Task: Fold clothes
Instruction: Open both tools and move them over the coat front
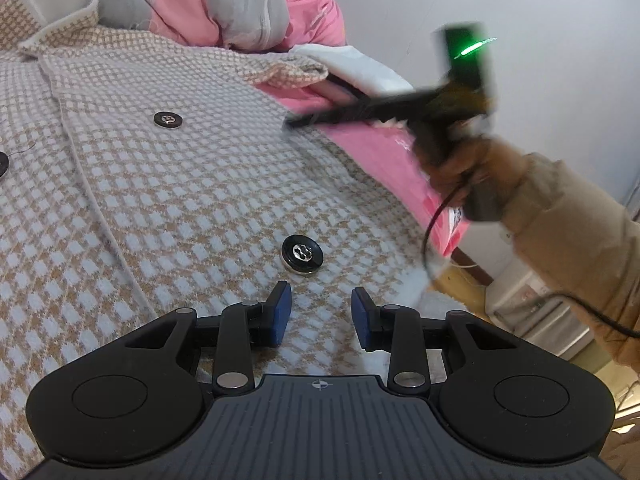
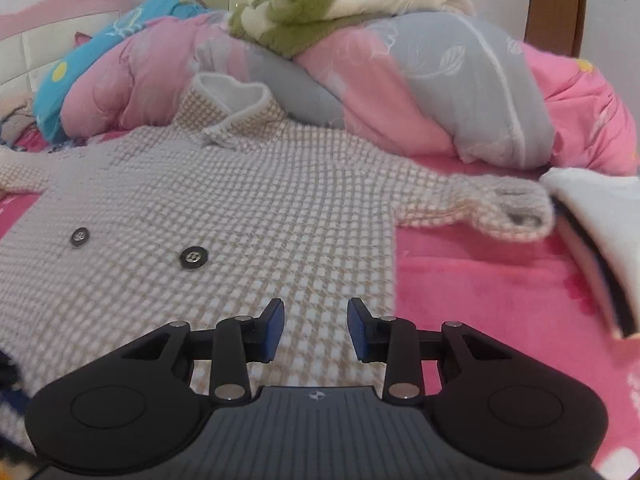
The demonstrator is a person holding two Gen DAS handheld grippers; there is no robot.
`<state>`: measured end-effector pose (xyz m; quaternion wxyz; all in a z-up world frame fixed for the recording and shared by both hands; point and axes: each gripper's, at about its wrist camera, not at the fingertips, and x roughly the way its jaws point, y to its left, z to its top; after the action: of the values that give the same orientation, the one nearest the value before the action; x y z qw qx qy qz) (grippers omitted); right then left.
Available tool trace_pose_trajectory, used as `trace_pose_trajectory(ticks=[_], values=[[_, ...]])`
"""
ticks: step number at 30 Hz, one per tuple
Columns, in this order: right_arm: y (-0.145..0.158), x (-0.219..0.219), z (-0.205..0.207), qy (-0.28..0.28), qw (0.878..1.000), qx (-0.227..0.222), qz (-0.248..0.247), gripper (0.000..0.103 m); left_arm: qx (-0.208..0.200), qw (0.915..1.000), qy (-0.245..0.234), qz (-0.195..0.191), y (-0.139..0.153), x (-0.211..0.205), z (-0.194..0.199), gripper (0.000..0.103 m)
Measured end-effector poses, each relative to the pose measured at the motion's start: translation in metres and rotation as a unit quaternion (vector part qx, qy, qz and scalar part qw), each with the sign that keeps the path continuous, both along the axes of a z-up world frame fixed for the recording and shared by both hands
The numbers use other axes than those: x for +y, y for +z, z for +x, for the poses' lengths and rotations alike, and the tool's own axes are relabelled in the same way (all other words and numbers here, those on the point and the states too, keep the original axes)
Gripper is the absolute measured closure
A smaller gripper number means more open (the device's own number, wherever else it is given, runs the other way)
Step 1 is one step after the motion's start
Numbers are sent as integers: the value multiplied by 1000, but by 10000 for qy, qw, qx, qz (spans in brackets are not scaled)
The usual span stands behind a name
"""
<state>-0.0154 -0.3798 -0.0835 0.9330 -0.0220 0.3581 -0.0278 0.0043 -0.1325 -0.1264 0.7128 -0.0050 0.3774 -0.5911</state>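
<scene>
A beige-and-white checked coat (image 1: 180,184) lies flat and front-up on the bed, with black buttons (image 1: 302,255) down its front. My left gripper (image 1: 321,312) hovers low over the coat just below one button, open, with nothing between its blue pads. In the right wrist view the coat (image 2: 240,200) spreads from its collar (image 2: 228,108) to a sleeve whose cuff (image 2: 516,210) lies out to the right. My right gripper (image 2: 316,326) is open and empty over the coat's right side. Seen from the left wrist, the right gripper (image 1: 298,120) is blurred beside that sleeve, held by a hand in a tan sleeve.
A heap of pink and grey bedding (image 2: 440,92) with a green plush toy (image 2: 304,4) runs along the far side of the coat. A white garment (image 2: 600,208) lies beyond the cuff. Pink sheet (image 2: 500,288) shows to the right. The bed's edge drops to the floor (image 1: 472,280).
</scene>
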Motion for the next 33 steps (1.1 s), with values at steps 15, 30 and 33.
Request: trace_pose_trajectory(ticks=[15, 30, 33], values=[[-20, -20, -33, -795, 9952, 126, 552, 65, 36, 9990, 372, -253, 15, 31, -9, 70], [-21, -67, -174, -2106, 8994, -180, 3826, 57, 739, 9831, 1674, -82, 17, 78, 11, 70], [-37, -68, -209, -2207, 8450, -314, 4860, 57, 937, 9803, 1738, -41, 12, 76, 12, 70]])
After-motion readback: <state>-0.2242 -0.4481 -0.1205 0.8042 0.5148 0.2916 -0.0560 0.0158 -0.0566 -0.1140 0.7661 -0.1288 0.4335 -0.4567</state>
